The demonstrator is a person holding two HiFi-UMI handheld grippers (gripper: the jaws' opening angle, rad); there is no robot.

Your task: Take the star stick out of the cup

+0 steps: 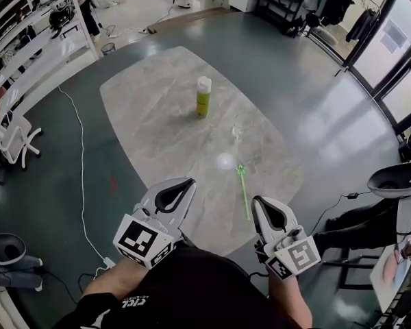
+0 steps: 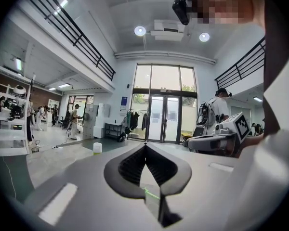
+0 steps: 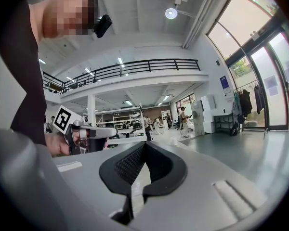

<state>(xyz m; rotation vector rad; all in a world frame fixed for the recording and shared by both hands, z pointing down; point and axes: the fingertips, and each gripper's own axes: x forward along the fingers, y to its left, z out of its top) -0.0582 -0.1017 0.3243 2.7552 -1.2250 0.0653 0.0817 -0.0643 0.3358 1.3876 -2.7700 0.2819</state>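
- We find the left gripper (image 1: 190, 184) clenched on nothing, jaws meeting at the tips, held over the near edge of the table (image 1: 157, 115); its own view agrees
- The right gripper (image 1: 259, 201) is likewise clenched and empty
- The star stick (image 1: 244, 192) lies flat on the table between the two grippers and a little beyond them, star end pointing away; we see no contact with either gripper
- The cup (image 1: 236, 129), small and clear, stands upright further out, apart from the stick; it looks empty, though it is too small for us to be certain
- We judge the task's one step done: the stick is out of the cup and released, and nothing appears left to do
- The bottle (image 1: 203, 96), yellow-green with a white cap, stands furthest out, untouched
- Writing, nearest first: pale print on the person's dark top (image 1: 192, 286) is upside down and unreadable
- The marker cubes (image 1: 145, 240) show only black-and-white squares, no letters
- The bottle's label is too small to read
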